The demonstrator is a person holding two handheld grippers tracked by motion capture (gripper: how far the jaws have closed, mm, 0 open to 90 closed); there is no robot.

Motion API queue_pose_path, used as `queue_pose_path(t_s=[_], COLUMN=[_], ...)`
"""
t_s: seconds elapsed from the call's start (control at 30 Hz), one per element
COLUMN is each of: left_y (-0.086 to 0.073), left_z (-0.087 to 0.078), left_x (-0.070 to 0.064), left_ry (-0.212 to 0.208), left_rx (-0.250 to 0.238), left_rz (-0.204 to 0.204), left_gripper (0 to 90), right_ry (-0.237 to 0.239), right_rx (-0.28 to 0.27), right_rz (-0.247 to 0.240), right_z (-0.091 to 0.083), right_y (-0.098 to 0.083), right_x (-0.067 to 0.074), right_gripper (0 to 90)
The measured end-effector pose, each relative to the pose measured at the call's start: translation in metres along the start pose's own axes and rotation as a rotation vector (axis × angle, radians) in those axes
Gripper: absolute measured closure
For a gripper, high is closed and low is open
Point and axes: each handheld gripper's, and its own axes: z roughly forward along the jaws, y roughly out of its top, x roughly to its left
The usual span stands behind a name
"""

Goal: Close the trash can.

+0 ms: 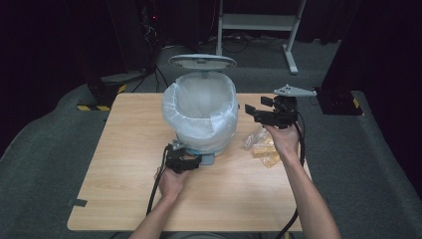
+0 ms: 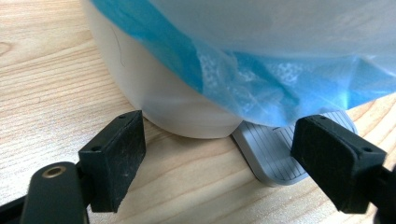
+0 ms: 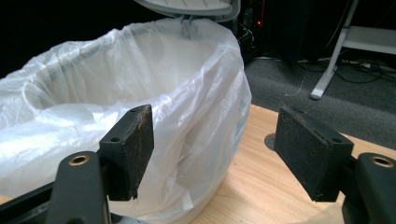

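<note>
The pedal bin (image 1: 201, 117) stands toward the table's (image 1: 119, 199) far edge, lid (image 1: 201, 61) up, its bag liner (image 3: 154, 112) open. Clear snack packets (image 1: 261, 146) lie near the right edge, not yet binned, I reckon. The left gripper (image 2: 219, 154) sits wide open at the grey pedal (image 2: 275, 156); the right gripper (image 3: 212, 154) hovers empty beside the rim, jaws spread.

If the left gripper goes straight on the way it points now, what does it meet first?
Most likely the bin's white base wall, just above the table. The left gripper's open jaws straddle it and the grey pedal, which lies low toward the right jaw; depth is hard to judge.
</note>
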Motion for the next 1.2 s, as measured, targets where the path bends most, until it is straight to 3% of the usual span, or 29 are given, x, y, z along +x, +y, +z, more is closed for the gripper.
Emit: queue_pose_path(t_s=[1.2], left_y=[0.000], left_z=[0.000], left_x=[0.000], left_ry=[0.008], left_rx=[-0.003], left_rz=[0.009], left_gripper=[17.7], right_ry=[-0.035], right_rx=[0.023], right_rz=[0.083], right_z=[-0.012], right_y=[-0.050], right_x=[-0.024], right_gripper=[28.4])
